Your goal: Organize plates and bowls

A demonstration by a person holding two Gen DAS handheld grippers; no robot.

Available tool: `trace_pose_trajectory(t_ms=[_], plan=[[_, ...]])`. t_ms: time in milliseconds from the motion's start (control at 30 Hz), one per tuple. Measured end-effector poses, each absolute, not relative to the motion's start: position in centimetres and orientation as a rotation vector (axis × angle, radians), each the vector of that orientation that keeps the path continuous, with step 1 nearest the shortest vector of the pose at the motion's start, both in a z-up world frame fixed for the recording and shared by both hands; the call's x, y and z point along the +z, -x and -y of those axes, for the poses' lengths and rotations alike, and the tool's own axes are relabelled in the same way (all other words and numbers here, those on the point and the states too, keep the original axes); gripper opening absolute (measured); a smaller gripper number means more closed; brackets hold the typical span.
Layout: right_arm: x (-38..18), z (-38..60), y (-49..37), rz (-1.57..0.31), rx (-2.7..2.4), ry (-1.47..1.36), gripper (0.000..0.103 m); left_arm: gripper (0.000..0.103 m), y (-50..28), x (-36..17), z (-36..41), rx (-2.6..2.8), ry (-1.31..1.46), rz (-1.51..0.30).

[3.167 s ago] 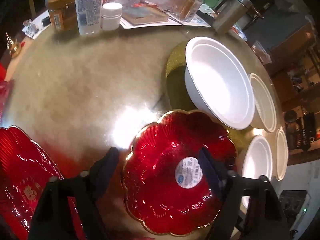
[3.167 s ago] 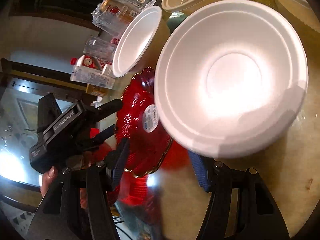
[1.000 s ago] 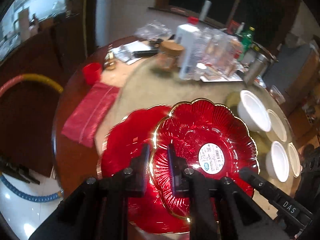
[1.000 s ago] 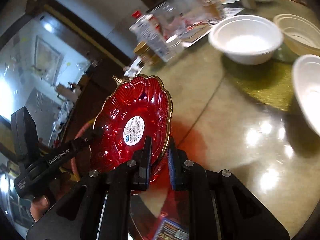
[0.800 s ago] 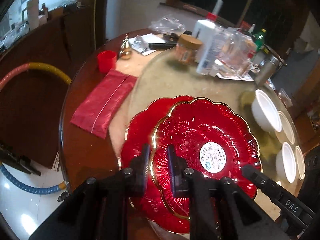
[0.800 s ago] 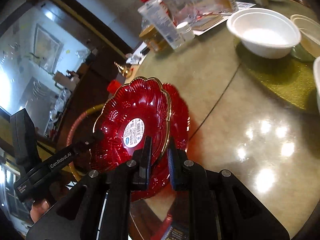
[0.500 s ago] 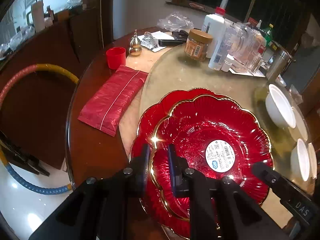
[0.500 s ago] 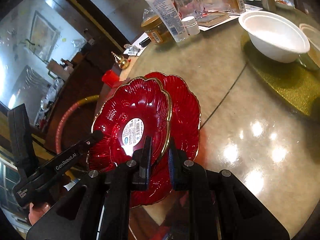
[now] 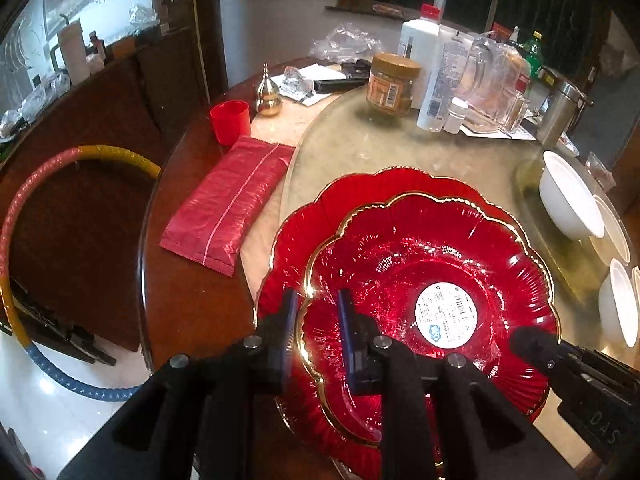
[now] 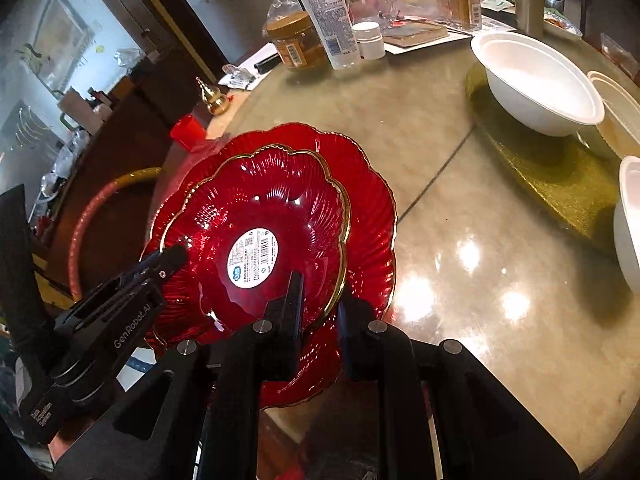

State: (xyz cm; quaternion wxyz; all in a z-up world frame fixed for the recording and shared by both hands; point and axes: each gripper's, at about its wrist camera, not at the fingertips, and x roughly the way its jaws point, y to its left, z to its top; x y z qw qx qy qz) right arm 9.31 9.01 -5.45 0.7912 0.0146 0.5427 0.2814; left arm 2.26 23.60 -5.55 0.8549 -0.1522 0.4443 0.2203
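1. Your left tongs (image 9: 318, 322) are nearly closed, pinching the gold rim of the small plate (image 9: 432, 280) on its near-left edge; one finger sits outside the rim, the other inside.
2. Your right tongs (image 10: 318, 300) are also narrowed onto that same small plate (image 10: 256, 216), gripping its rim on the opposite side.
3. So you've got the small plate clamped between both tongs, label (image 9: 446, 317) facing up in its centre.
4. Directly beneath it is the big plate (image 9: 360, 190), red with scalloped gold edging, poking out beyond the small one all round.
5. Whether the small plate is touching the big one or just above it, I can't tell.
6. The big plate sits at the near edge of the worktop (image 10: 400, 120).
7. Ahead and right of your right tongs is a white bowl (image 10: 536, 84) on a gold mat (image 10: 560, 168), with more bowls (image 9: 618, 304) further right.
8. Left of your left tongs lies a red packet (image 9: 228, 204), with a red cup (image 9: 230, 122) beyond it.
9. Bottles and a jar (image 9: 392, 84) crowd the far side, well apart from the plates.
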Motion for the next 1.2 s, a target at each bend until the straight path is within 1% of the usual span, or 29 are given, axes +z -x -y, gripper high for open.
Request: trace_pose_trajectory(t_ms=[167,333,400,467,533,567,600,900,1000,1100,1167,1200], plan=[[-5.3,-9.8,-8.6,-1.164,0.568,0.014,0.019,0.019,-2.2,-5.4,-23.4,0.472,0.296,-0.933],[-5.3,-10.2,-8.0,-1.164,0.543,0.053,0.019,0.019,-2.2,-5.3,-23.3,0.476,0.271,-0.931],[-5.2,-10.4,-7.9,-1.160,0.531,0.073,0.021,0.021,-2.0,-4.9,-23.1,0.477,0.258,-0.919],[-4.9,-10.5,-7.7,-1.151,0.515,0.096,0.021,0.035,-1.8,-4.4,-22.9,0.481,0.251,-0.895],[-4.7,-10.5,-7.5,-1.134,0.501,0.120,0.021,0.058,-1.5,-3.6,-22.8,0.480,0.247,-0.863],[-4.5,-10.4,-7.5,-1.129,0.493,0.130,0.021,0.062,-1.3,-3.3,-22.8,0.477,0.250,-0.850],[-4.4,-10.4,-7.5,-1.123,0.486,0.141,0.021,0.064,-1.1,-2.8,-22.7,0.472,0.253,-0.832],[-2.6,-8.7,-7.5,-1.066,0.477,0.143,0.021,0.064,0.4,0.1,-22.0,0.426,0.274,-0.722],[-2.2,-8.1,-7.3,-1.058,0.481,0.124,0.021,0.074,0.8,1.3,-21.0,0.399,0.240,-0.691],[-1.6,-7.4,-7.2,-1.044,0.493,0.089,0.021,0.074,1.6,2.7,-19.8,0.366,0.216,-0.623],[-1.1,-6.6,-7.1,-1.030,0.506,0.048,0.021,0.074,2.5,4.0,-18.9,0.345,0.203,-0.544],[-0.9,-6.3,-7.0,-1.024,0.505,0.033,0.021,0.078,3.0,4.6,-18.6,0.331,0.201,-0.511]])
